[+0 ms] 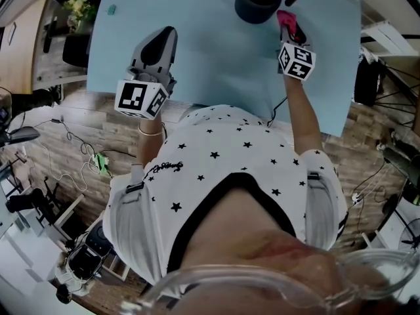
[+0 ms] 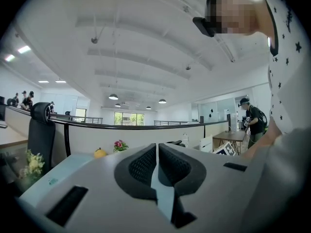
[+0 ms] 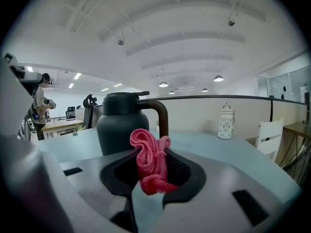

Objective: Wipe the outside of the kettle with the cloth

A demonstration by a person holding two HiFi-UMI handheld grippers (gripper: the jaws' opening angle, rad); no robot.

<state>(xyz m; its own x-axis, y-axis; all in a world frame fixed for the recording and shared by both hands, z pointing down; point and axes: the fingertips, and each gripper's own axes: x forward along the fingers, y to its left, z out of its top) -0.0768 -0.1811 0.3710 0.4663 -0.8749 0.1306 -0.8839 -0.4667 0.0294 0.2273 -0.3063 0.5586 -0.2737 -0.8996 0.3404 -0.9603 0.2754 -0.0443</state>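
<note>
A dark kettle (image 1: 257, 0) with a curved handle stands at the far side of the light blue table (image 1: 210, 51). In the right gripper view the kettle (image 3: 121, 125) rises just beyond the jaws, slightly left. My right gripper (image 1: 289, 29) is shut on a pink cloth (image 1: 287, 21), and the cloth (image 3: 150, 161) bunches up between the jaws, close to the kettle's right side. My left gripper (image 1: 159, 46) hovers over the table's near left part, shut with nothing held; the left gripper (image 2: 157, 166) points away from the kettle.
A white lantern-shaped object (image 3: 225, 122) stands on the table to the right of the kettle. A yellow fruit (image 2: 100, 153) and small flowers (image 2: 118, 145) sit near the table's far edge. A black office chair (image 2: 41, 135) stands to the left.
</note>
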